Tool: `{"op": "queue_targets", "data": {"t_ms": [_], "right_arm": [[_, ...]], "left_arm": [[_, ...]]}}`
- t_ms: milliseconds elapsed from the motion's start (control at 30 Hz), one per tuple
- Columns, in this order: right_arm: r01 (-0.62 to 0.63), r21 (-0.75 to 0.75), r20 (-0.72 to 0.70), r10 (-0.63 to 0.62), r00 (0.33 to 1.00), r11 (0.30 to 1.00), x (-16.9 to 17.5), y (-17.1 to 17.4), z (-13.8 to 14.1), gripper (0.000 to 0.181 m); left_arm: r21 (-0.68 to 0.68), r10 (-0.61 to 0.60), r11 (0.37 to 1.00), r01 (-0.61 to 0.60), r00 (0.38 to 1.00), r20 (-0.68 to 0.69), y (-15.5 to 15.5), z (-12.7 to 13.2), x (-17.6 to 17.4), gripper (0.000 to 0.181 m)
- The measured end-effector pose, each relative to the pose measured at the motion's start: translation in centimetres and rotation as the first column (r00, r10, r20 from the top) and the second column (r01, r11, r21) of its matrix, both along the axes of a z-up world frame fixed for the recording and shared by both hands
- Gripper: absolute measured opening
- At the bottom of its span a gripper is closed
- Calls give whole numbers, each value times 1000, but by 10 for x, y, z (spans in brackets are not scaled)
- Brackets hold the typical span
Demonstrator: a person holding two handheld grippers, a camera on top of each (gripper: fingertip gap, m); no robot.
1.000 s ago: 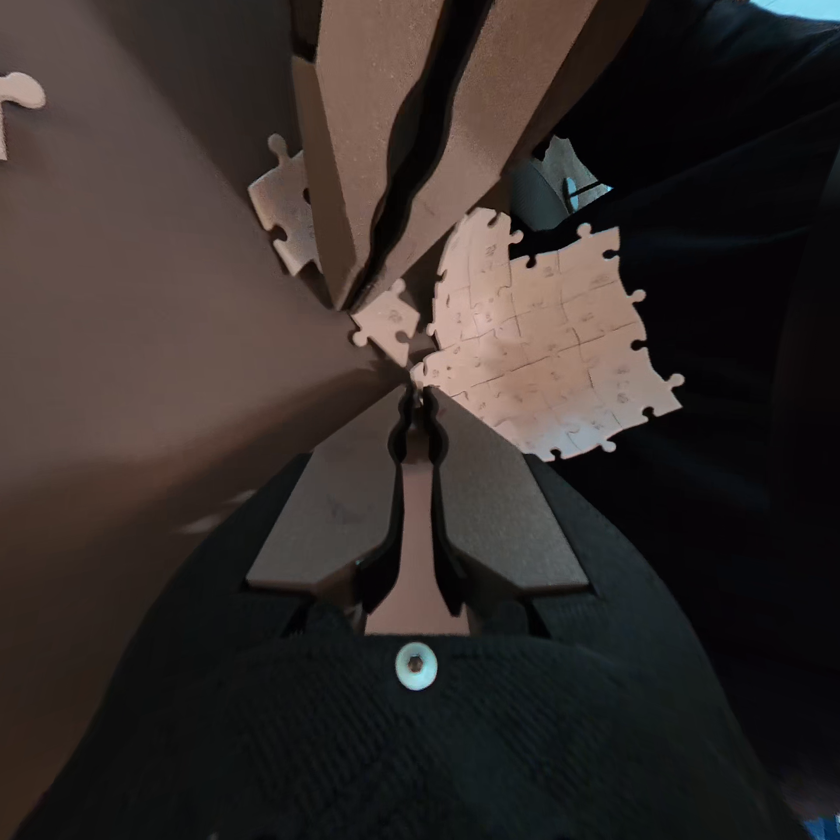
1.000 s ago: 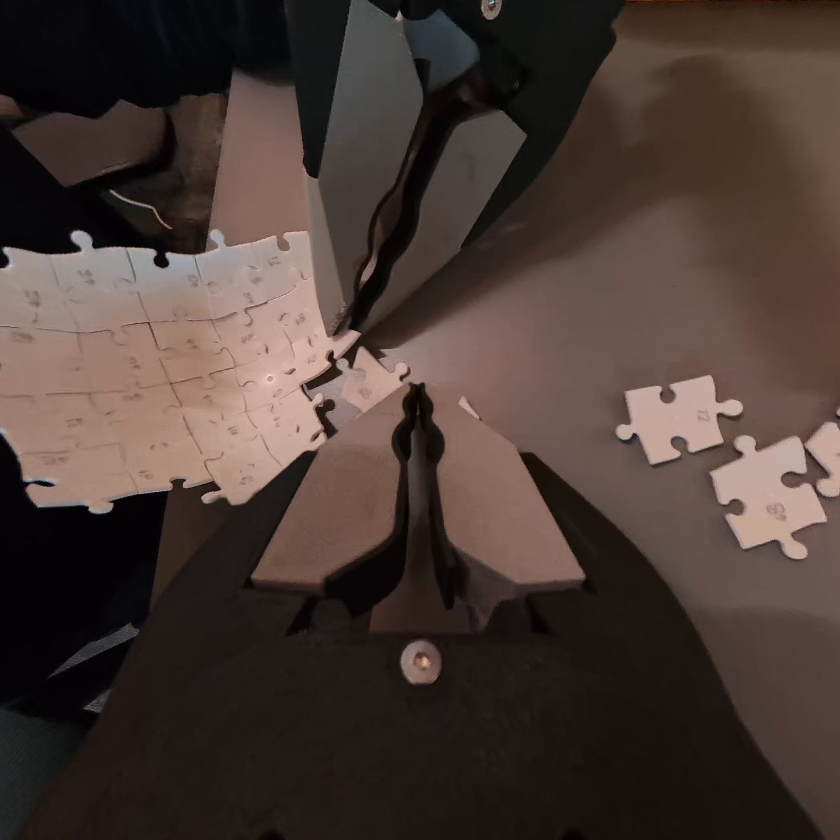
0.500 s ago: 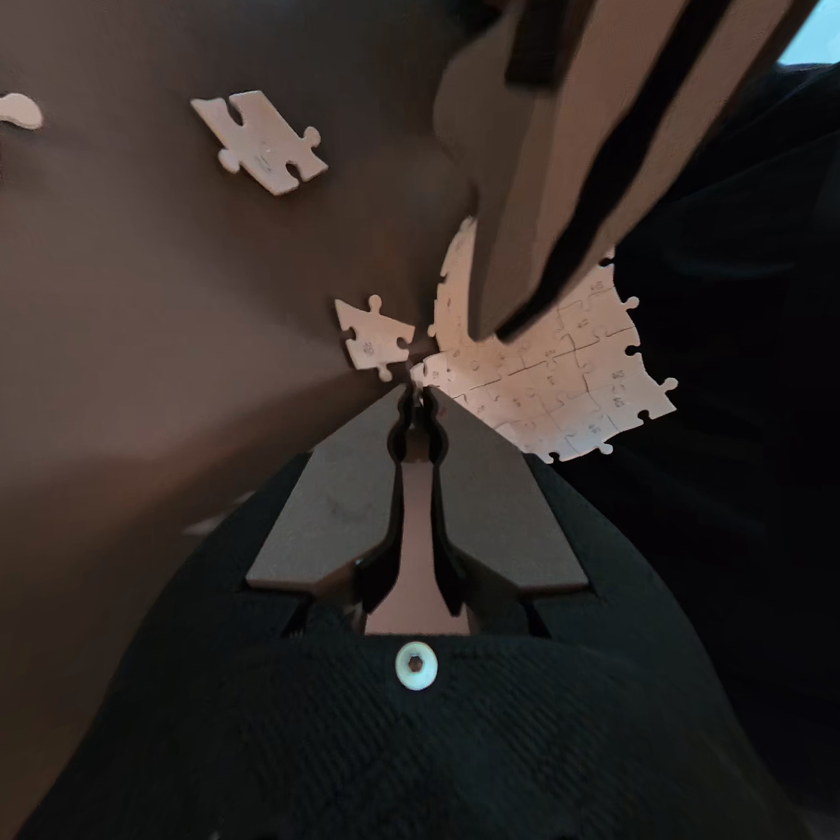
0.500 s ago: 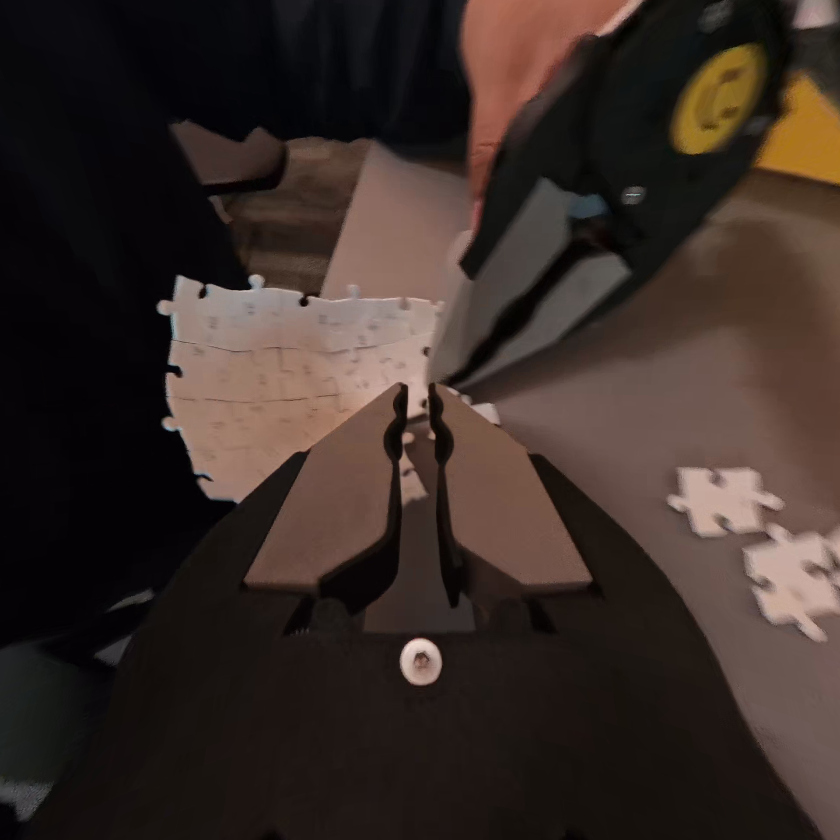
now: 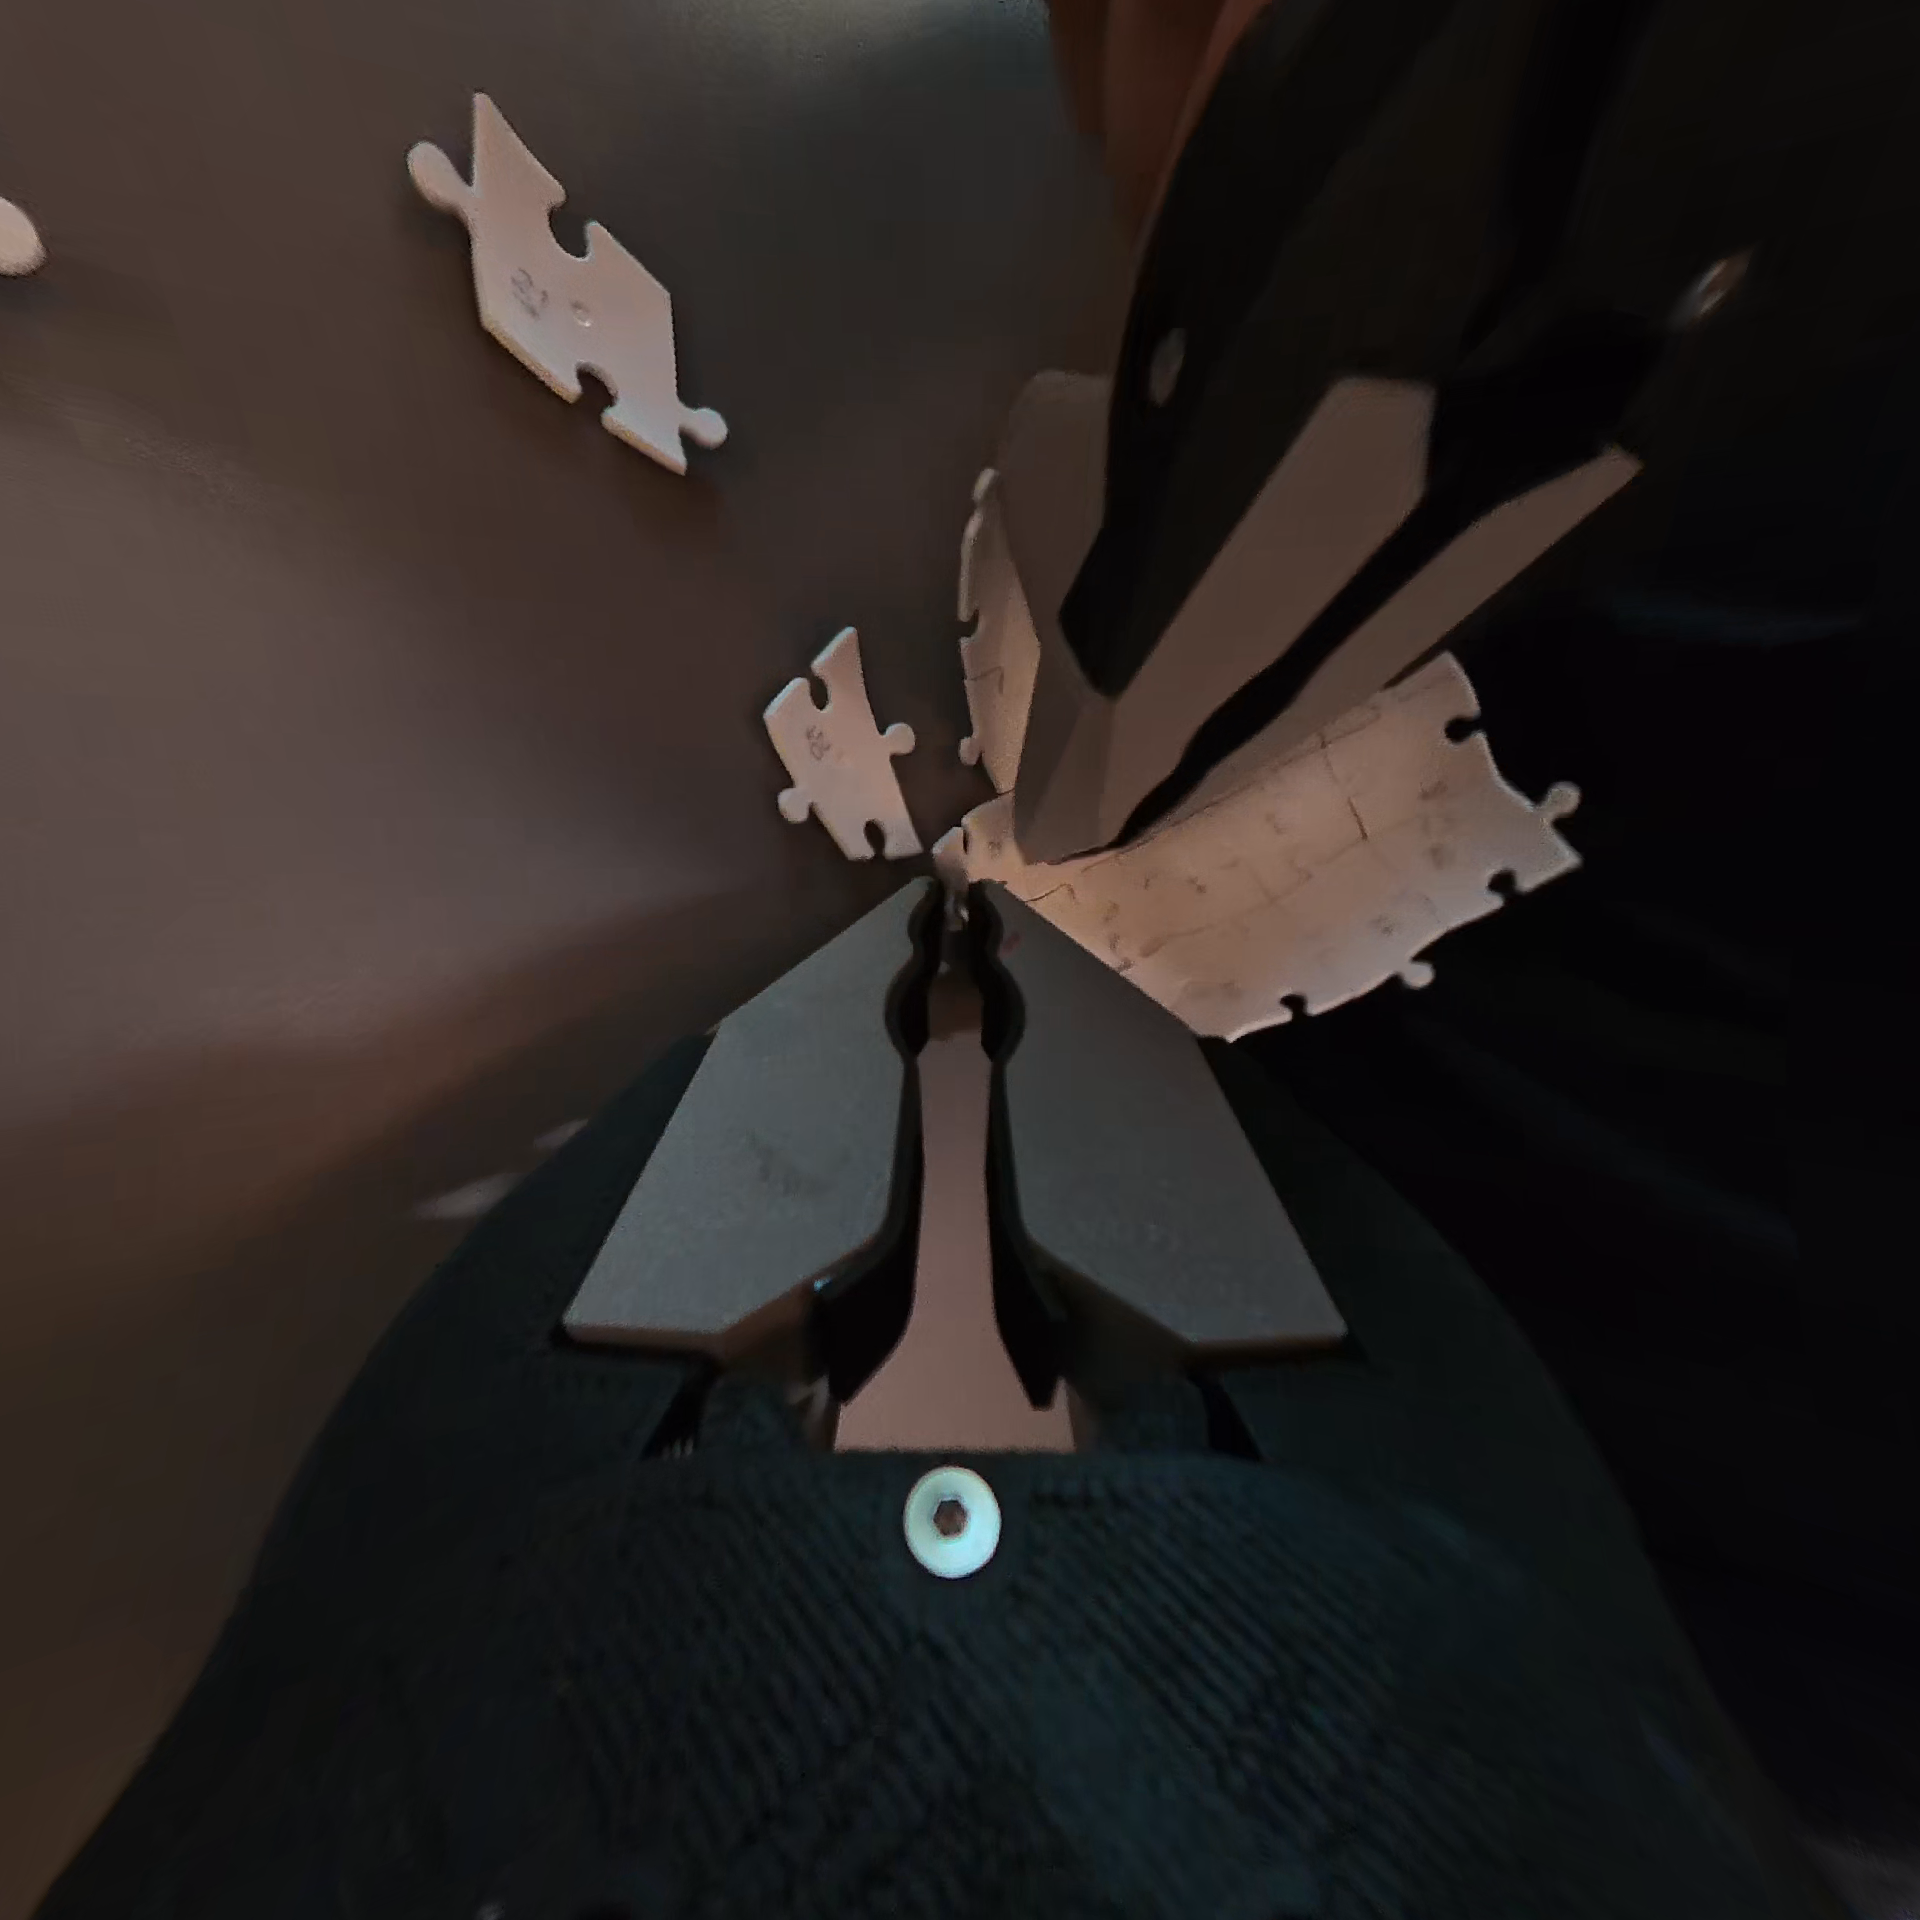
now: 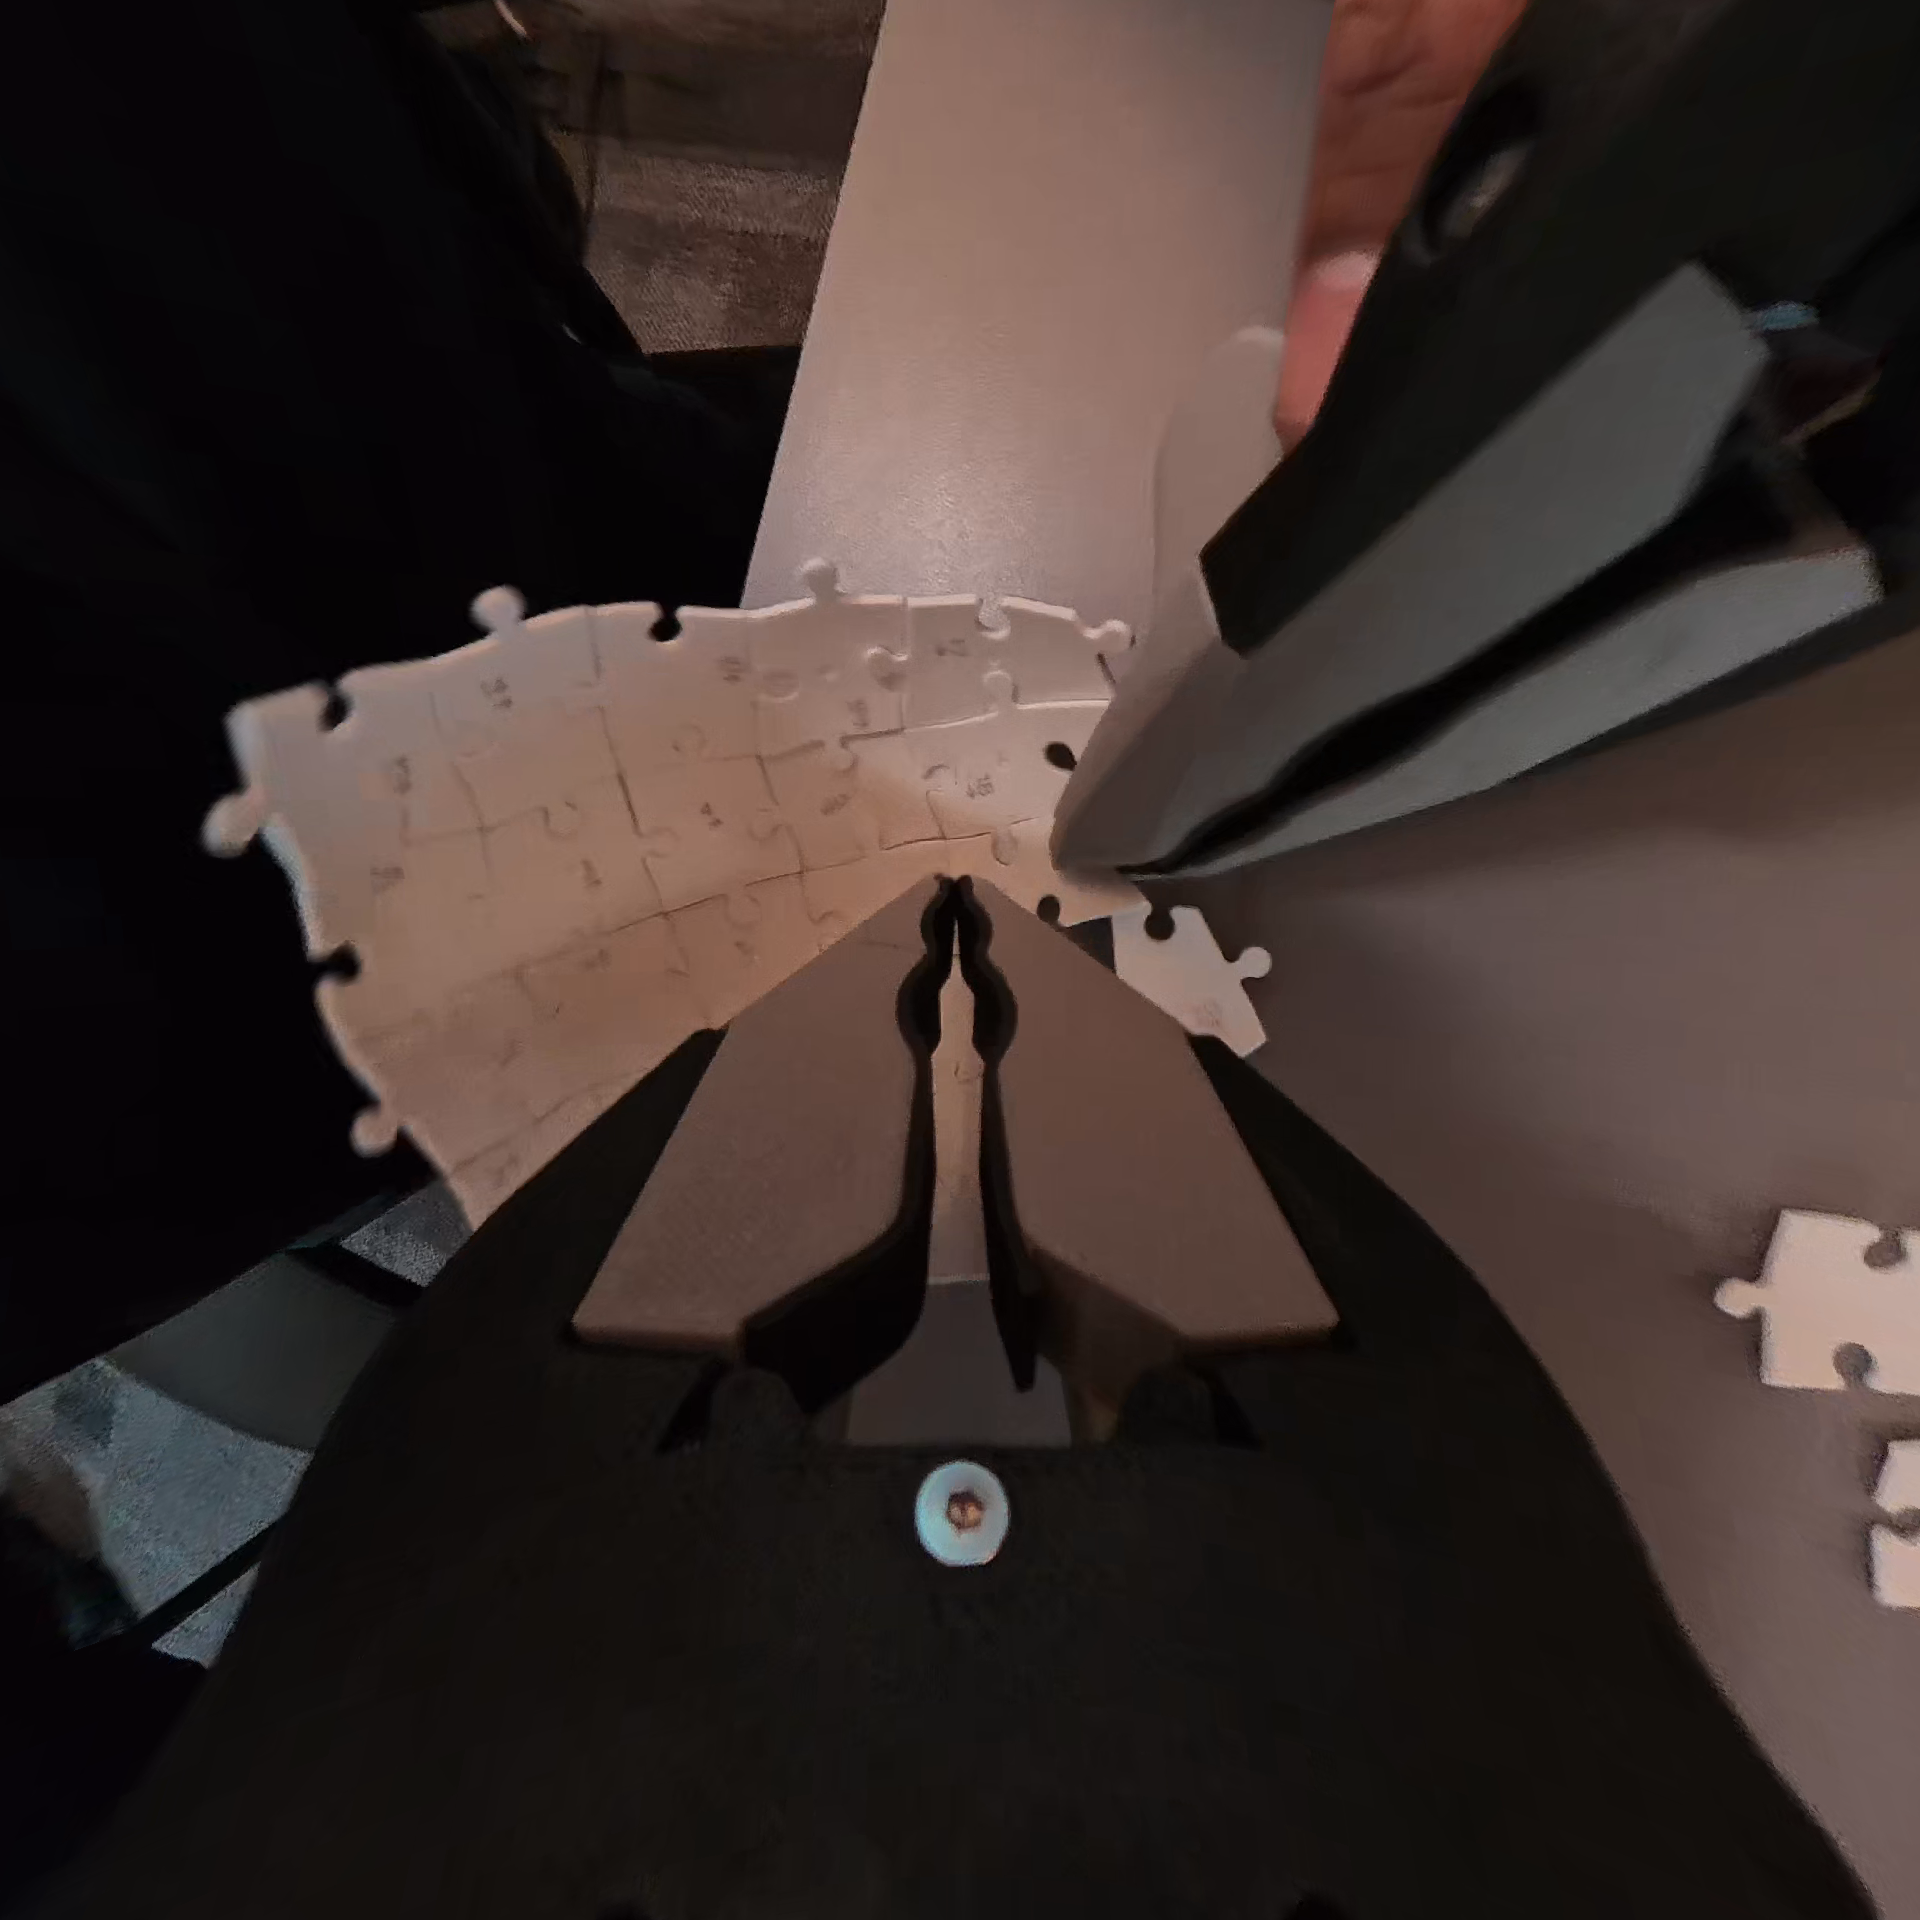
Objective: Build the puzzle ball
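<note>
The assembled part of the puzzle ball is a curved white sheet of joined pieces (image 5: 1299, 894), also in the right wrist view (image 6: 623, 831). It hangs past the table's edge. My left gripper (image 5: 954, 891) is shut on the sheet's near corner; in the right wrist view it reaches in from the upper right (image 6: 1081, 868). My right gripper (image 6: 956, 883) is shut, its tips resting on the sheet close to that corner; it comes in from the upper right in the left wrist view (image 5: 1081, 847). A single loose piece (image 5: 842, 758) lies on the table beside the corner (image 6: 1195, 977).
More loose white pieces lie on the grey-brown table (image 5: 312, 727): one at the far left (image 5: 571, 291), and two at the right edge of the right wrist view (image 6: 1829, 1309) (image 6: 1901, 1527). A person's dark clothing (image 6: 260, 416) fills the space beyond the table edge. A hand (image 6: 1371, 156) holds the left gripper.
My right gripper has let go of the single piece, which now lies on the table. It has moved onto the sheet and shut. My left gripper has kept its hold on the corner.
</note>
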State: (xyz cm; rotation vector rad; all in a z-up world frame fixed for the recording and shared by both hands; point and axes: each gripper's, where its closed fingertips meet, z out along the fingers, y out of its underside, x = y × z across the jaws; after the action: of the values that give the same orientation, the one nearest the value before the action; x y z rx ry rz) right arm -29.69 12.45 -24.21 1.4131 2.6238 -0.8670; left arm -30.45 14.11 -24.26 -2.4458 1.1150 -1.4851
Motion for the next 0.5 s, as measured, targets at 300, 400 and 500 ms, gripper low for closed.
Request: {"op": "queue_targets", "data": {"t_ms": [300,400,500], "right_arm": [[-80,186,34,75,997,979,4,2,-7,0],[-107,239,35,101,994,965,5,3,-8,0],[-88,278,33,83,996,957,3,4,-9,0]], "left_arm": [[-23,8,1000,-7,1000,12,0,0,2,2],[-22,9,1000,-9,1000,10,0,0,2,2],[-8,11,1000,-11,1000,4,1,0,2,2]]}}
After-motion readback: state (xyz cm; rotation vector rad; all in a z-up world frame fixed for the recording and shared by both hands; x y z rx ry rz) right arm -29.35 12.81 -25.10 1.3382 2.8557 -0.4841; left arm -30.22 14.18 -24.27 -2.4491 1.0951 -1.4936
